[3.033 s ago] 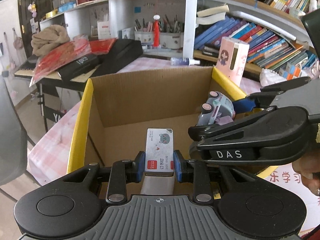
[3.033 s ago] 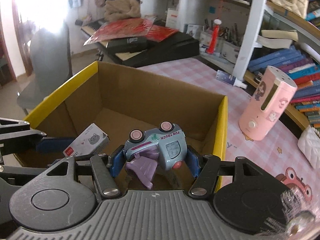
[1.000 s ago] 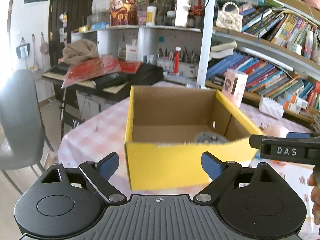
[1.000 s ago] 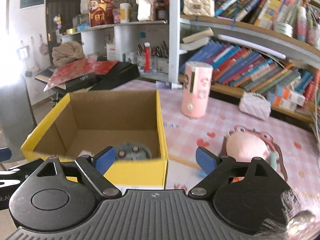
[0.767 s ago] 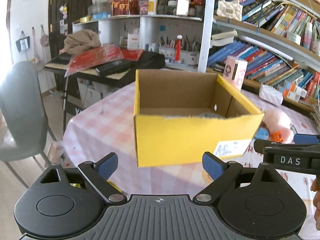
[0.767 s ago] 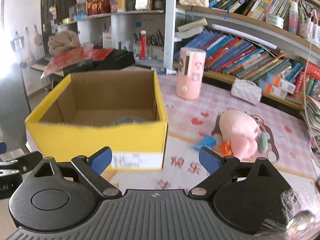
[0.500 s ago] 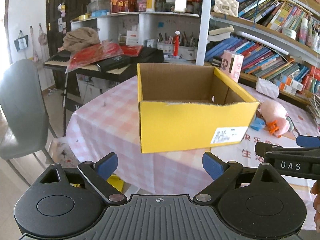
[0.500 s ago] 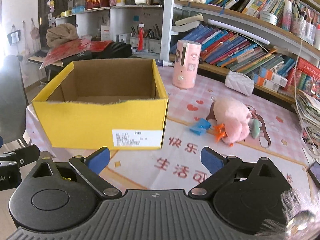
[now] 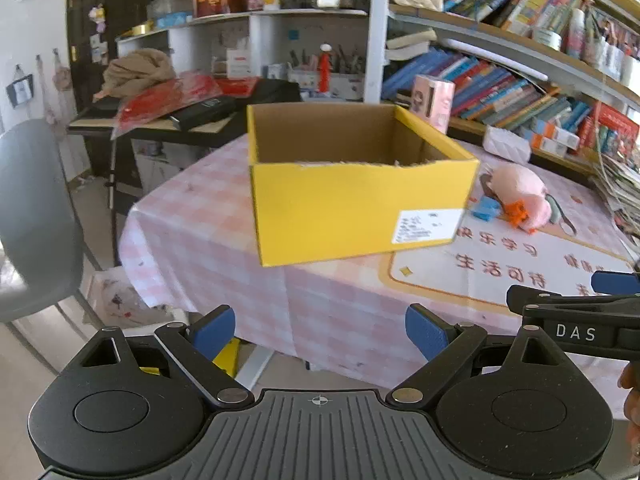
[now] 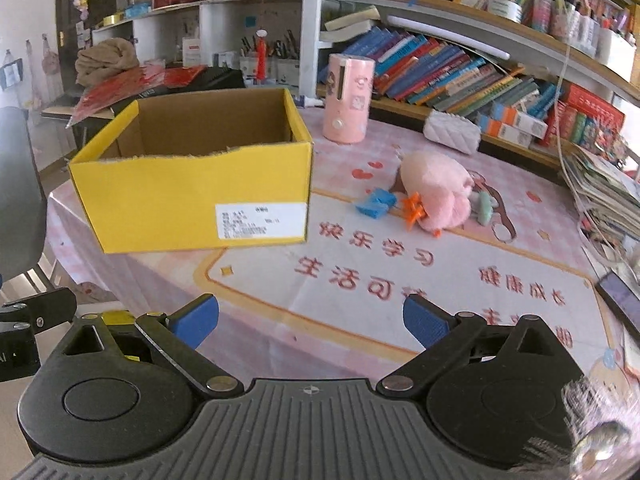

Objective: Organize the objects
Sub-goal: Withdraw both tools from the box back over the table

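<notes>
A yellow cardboard box (image 9: 360,204) (image 10: 192,196) stands on the pink checked tablecloth near the table's left edge; its inside floor is hidden from here. A pink plush toy (image 10: 436,190) (image 9: 520,184) lies right of the box, with a blue clip (image 10: 376,202) and an orange clip (image 10: 414,208) beside it. My left gripper (image 9: 320,330) hangs well back from the table edge, open and empty. My right gripper (image 10: 310,316) is also open and empty, over the near part of the tablecloth. Its side shows at the right edge of the left wrist view.
A pink cylinder holder (image 10: 348,98) and a white quilted pouch (image 10: 452,132) stand behind the toys. Bookshelves (image 10: 460,68) line the back. A grey chair (image 9: 32,220) sits left of the table, stacked papers (image 10: 604,196) at the right edge, a dark tablet (image 10: 620,298) near the right corner.
Both grippers let go of the card box and toy truck in the box earlier, then drew back from it; over the last second the box shrank further away and the table edge came into view.
</notes>
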